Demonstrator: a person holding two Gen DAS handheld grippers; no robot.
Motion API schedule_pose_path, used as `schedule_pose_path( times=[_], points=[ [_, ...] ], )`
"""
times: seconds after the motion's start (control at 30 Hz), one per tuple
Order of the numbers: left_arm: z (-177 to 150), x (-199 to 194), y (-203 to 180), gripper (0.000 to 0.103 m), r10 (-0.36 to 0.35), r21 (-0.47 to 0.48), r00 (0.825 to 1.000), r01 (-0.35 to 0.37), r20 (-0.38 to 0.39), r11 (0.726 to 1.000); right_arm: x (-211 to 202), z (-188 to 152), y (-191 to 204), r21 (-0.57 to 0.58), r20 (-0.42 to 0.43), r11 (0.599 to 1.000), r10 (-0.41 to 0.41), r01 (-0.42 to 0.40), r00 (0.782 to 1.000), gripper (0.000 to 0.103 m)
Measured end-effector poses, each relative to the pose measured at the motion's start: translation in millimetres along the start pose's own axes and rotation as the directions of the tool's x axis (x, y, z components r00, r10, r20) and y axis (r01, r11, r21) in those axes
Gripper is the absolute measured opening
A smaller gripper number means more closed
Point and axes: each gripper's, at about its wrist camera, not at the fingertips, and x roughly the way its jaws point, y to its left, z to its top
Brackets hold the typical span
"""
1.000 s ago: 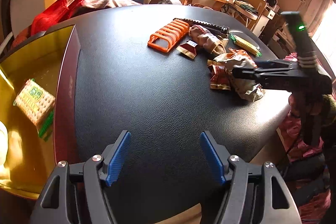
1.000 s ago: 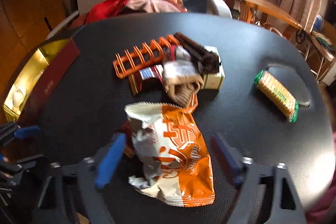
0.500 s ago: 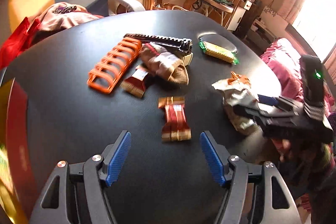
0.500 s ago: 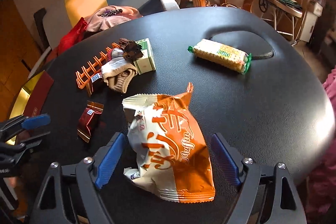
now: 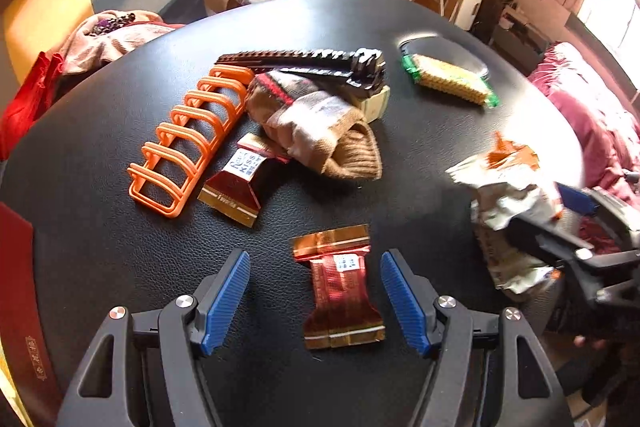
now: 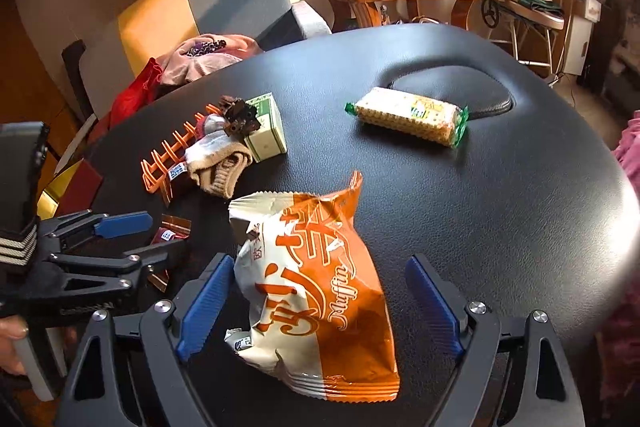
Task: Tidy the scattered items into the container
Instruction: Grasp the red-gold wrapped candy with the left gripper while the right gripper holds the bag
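The round black leather-topped table [image 6: 500, 187] carries the clutter. The crinkly orange-and-white muffin bag [image 6: 316, 291] lies near, between the spread blue pads of the right gripper [image 6: 320, 311], which grasps nothing yet; squeezed closed, the puffy bag could slide out or burst. Left of it, the small red-and-gold foil sweet wrapper [image 5: 340, 287] lies flat between the released left gripper [image 5: 316, 299]; the pads may skid over it. The red-and-yellow container's rim [image 5: 16, 291] shows far left.

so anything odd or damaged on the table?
The muffin bag looks crumpled, its top corner twisted up. A sock lies draped over a red wrapper beside the orange rack. No spills.
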Motion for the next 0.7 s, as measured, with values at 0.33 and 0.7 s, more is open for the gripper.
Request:
schedule_pose_path(
  times=[0.33, 0.7],
  points=[
    [-6.8, 5.2, 0.4, 0.069, 0.025, -0.028, 1.0, -0.025, 0.018, 0.999, -2.8, 6.9, -10.6, 0.029, 0.002, 1.0, 0.007, -0.007, 1.0, 0.088],
    [-10.7, 0.1, 8.7, 0.044, 0.036, -0.043, 0.999, -0.035, 0.027, 0.998, 24.3, 14.3, 3.3, -0.036, -0.086, 0.999, 0.025, -0.028, 0.996, 0.071]
  ],
)
